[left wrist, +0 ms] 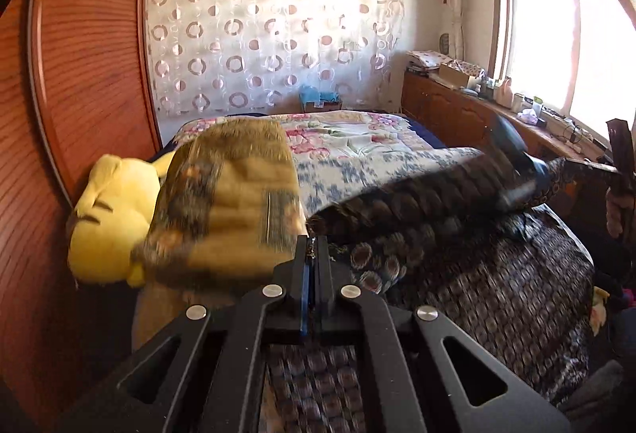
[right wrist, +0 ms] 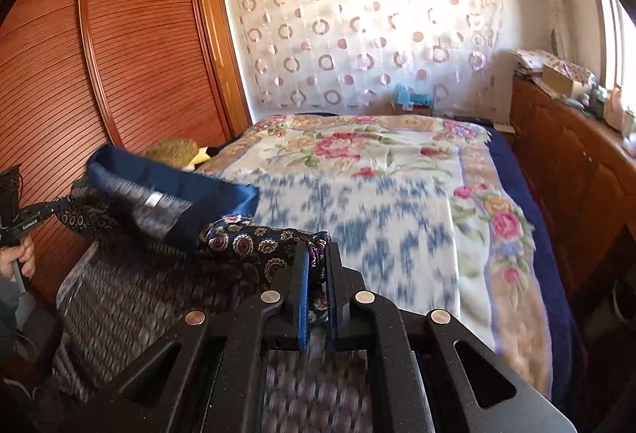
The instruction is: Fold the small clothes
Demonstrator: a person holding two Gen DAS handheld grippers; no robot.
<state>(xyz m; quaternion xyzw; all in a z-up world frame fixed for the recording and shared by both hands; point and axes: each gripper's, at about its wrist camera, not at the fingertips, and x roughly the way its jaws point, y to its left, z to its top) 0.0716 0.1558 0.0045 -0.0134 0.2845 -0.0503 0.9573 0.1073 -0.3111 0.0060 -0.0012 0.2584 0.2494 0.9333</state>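
Bedroom laid out ahead of you: slatted wooden wardrobe [right wrist: 119,55] far left, then the yellow plush toy [left wrist: 107,218] and a tan patterned cushion [left wrist: 230,202] at its foot, the floral blanket [right wrist: 377,194] across the bed, a wooden cabinet [right wrist: 564,162] under the window on the right.

You've got the dark paisley garment [right wrist: 246,238], with its navy waistband [right wrist: 171,190], strung between both tools above the blanket's near edge. Your left gripper [left wrist: 316,246] is clamped tight on one corner; your right gripper [right wrist: 317,258] pinches a bunched wad of the other corner.

Keep that top edge taut and level, both hands travelling together, so the cloth lands flat with no twist. My read is the right-hand bite is lumpy, so set down gently and expect to smooth that corner before folding.
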